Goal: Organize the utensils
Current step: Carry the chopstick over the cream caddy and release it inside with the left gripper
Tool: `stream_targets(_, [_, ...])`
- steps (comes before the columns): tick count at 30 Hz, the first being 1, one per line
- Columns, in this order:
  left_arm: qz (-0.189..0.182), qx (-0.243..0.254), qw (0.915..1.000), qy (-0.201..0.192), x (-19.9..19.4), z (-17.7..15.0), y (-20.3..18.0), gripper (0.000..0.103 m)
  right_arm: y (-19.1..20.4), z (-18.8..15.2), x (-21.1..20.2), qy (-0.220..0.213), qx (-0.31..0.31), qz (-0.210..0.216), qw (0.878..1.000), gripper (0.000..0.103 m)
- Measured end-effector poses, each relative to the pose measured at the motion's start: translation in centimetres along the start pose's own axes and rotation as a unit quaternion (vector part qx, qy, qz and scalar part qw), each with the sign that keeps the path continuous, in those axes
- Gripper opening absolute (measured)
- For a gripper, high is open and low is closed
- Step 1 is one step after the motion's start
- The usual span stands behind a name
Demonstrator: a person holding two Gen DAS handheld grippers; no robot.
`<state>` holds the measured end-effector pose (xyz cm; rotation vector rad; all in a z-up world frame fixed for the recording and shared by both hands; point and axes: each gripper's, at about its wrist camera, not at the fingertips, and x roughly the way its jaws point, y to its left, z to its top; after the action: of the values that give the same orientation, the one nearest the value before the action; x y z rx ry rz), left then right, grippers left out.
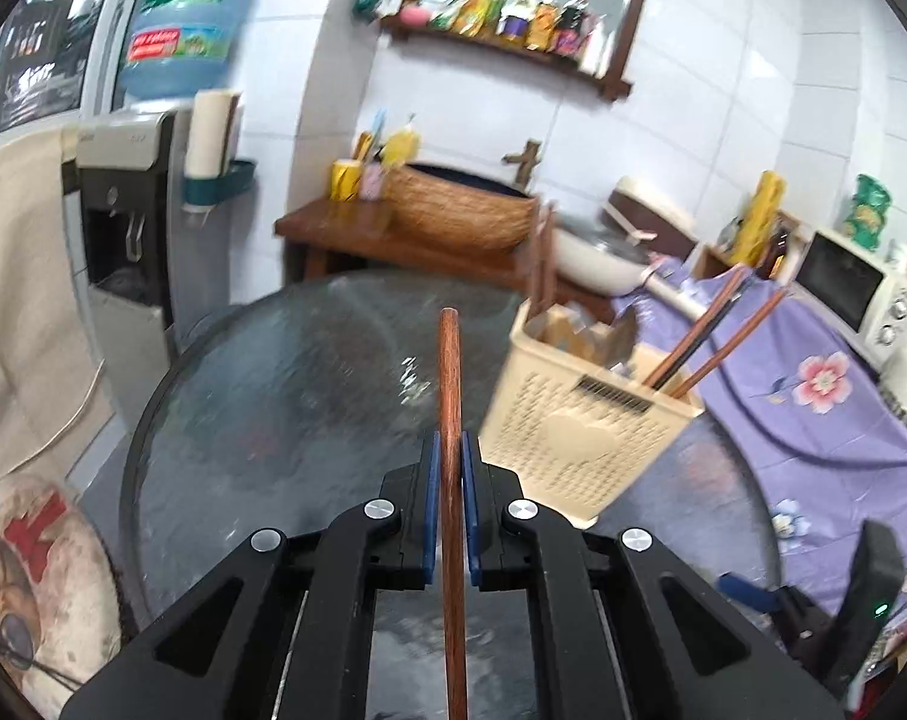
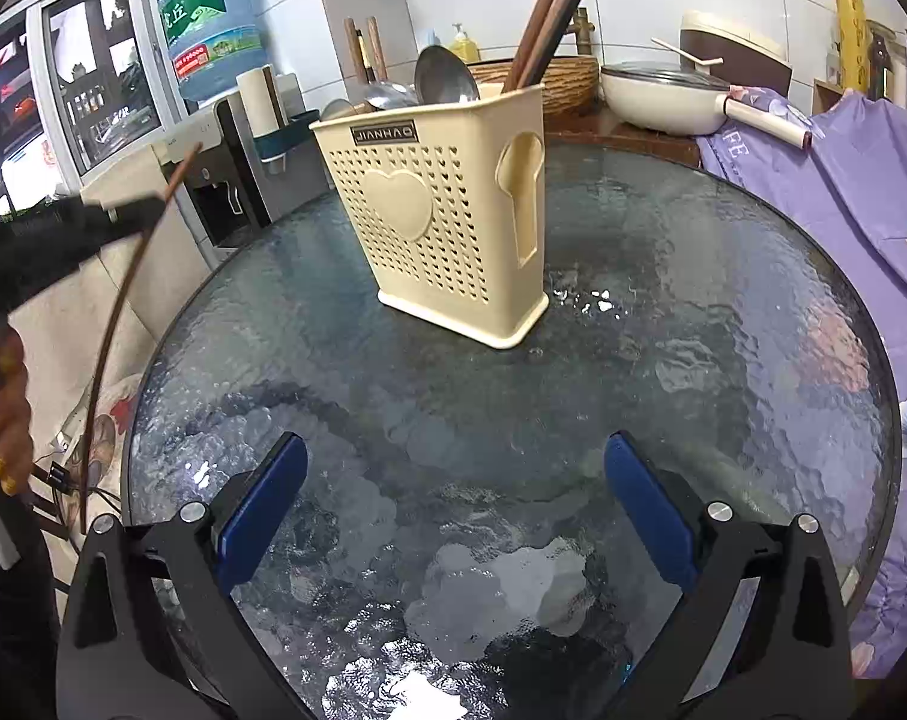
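My left gripper (image 1: 448, 450) is shut on a brown wooden chopstick (image 1: 449, 372) that points forward over the round glass table (image 1: 285, 384). A cream perforated utensil holder (image 1: 579, 426) stands just right of its tip, holding chopsticks (image 1: 711, 336) and spoons. In the right wrist view the same holder (image 2: 447, 222) stands mid-table with spoons (image 2: 447, 78) and chopsticks (image 2: 549, 18) in it. My right gripper (image 2: 453, 510) is open low over the glass with nothing between its fingers. The left gripper (image 2: 135, 210) with its chopstick (image 2: 108, 348) shows at the left edge.
A purple floral cloth (image 2: 861, 192) covers the surface to the right, with a white pan (image 2: 663, 96) behind the table. A water dispenser (image 1: 129, 204) and a cushioned chair (image 1: 27, 570) stand left. A woven basket (image 1: 459, 210) sits on a wooden stand beyond. A person's hand (image 2: 3, 408) holds the left tool.
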<state>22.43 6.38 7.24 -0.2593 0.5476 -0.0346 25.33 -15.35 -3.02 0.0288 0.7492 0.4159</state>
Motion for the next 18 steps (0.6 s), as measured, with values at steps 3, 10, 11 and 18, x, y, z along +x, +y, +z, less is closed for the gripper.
stream_targets(3, [-0.018,0.008,0.9996,-0.019,-0.2,1.3,-1.5,0.007,0.0,0.1,-0.2,-0.003,0.0,-0.001,1.0,0.098])
stream_targets(10, [-0.053,0.022,0.9974,-0.044,0.7,3.1,-4.5,0.007,-0.3,-0.4,-0.9,-0.003,0.001,-0.006,1.0,0.098])
stream_targets(11, [-0.06,0.025,0.9969,-0.044,0.9,3.1,-4.9,0.007,-0.5,-0.4,-0.9,-0.003,0.001,-0.008,1.0,0.098])
stream_targets(18, [-0.067,0.017,0.9974,-0.022,2.1,2.1,-4.5,0.007,-1.2,-0.8,-0.6,0.004,0.008,-0.008,1.0,0.098])
